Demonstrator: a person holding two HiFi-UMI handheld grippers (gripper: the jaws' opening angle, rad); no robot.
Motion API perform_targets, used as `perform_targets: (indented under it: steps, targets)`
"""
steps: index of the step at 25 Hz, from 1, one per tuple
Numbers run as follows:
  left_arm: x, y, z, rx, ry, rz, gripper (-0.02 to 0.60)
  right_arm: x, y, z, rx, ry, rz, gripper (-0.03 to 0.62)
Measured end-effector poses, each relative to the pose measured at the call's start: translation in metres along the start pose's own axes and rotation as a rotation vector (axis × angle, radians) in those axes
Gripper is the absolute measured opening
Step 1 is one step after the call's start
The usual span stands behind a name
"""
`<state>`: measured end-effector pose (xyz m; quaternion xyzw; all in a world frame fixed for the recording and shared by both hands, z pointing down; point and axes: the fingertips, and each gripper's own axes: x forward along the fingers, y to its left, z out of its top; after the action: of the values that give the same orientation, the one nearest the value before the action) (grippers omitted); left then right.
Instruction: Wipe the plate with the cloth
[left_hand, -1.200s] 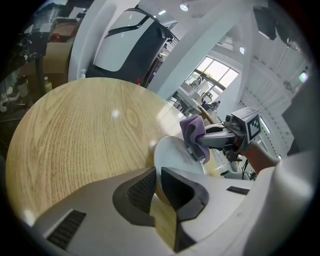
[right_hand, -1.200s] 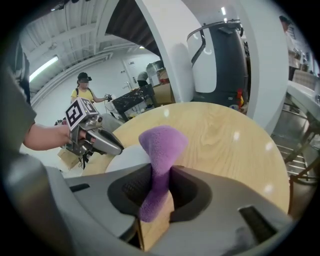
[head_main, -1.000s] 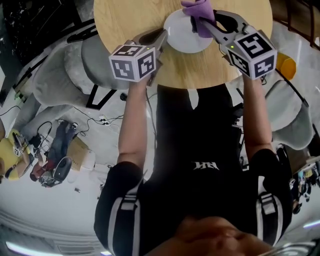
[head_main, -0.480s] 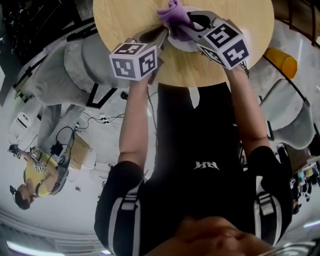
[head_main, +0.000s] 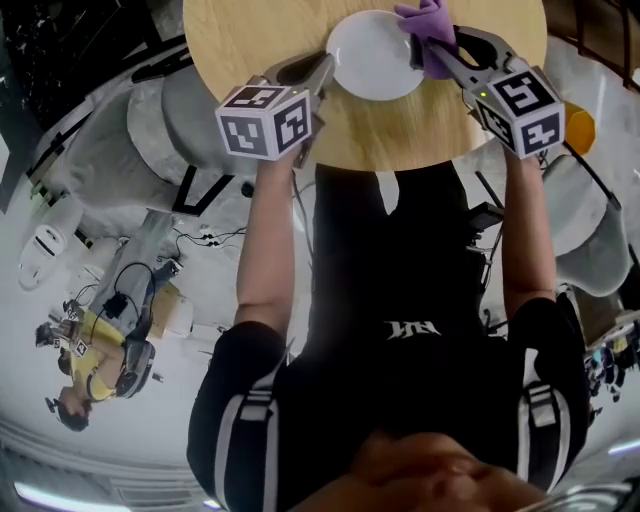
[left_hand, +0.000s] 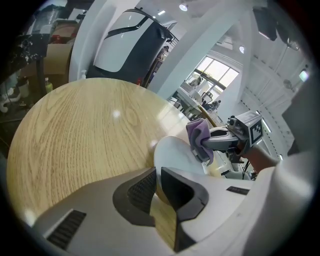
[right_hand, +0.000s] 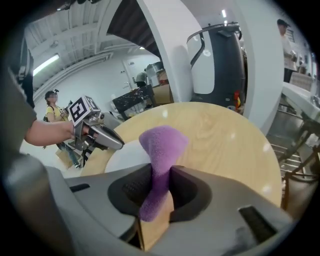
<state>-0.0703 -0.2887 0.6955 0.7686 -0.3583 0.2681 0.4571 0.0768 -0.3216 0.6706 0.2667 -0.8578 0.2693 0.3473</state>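
I'm pinching the plate's (head_main: 370, 50) nine-o'clock rim in my left gripper (head_main: 328, 67). My right gripper (head_main: 432, 52), clamping the cloth (head_main: 425, 15), is wiping near two o'clock. The job seems unfinished.

A round wooden table (head_main: 250, 40) stands on a pale, glossy floor (head_main: 120, 400) strewn with black cables (head_main: 190, 240). A grey upholstered chair (head_main: 190, 115) sits beside it. Thick white pillars (right_hand: 170, 55) rise toward ceiling strip lights (right_hand: 47, 62); daylight enters through tall windows (left_hand: 215, 75)
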Motion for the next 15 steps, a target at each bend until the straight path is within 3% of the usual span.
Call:
perform_targets:
  steps: [3, 5, 9, 12, 15]
  targets:
    - [0.0, 0.002, 0.001, -0.001, -0.001, 0.005, 0.037, -0.015, -0.015, -0.009, 0.02, -0.002, -0.049, 0.091]
    - [0.0, 0.002, 0.0, -0.001, 0.0, 0.009, 0.037, -0.023, -0.01, 0.0, 0.05, -0.065, -0.03, 0.091]
    - [0.0, 0.003, -0.001, -0.003, -0.001, 0.011, 0.037, -0.008, 0.04, 0.039, 0.054, -0.159, 0.109, 0.091]
    - [-0.001, 0.003, -0.002, -0.005, -0.001, 0.015, 0.037, 0.032, 0.083, 0.046, 0.066, -0.118, 0.259, 0.091]
    - [-0.002, 0.001, -0.002, -0.001, -0.001, 0.015, 0.037, 0.063, 0.1, 0.035, 0.082, -0.036, 0.303, 0.091]
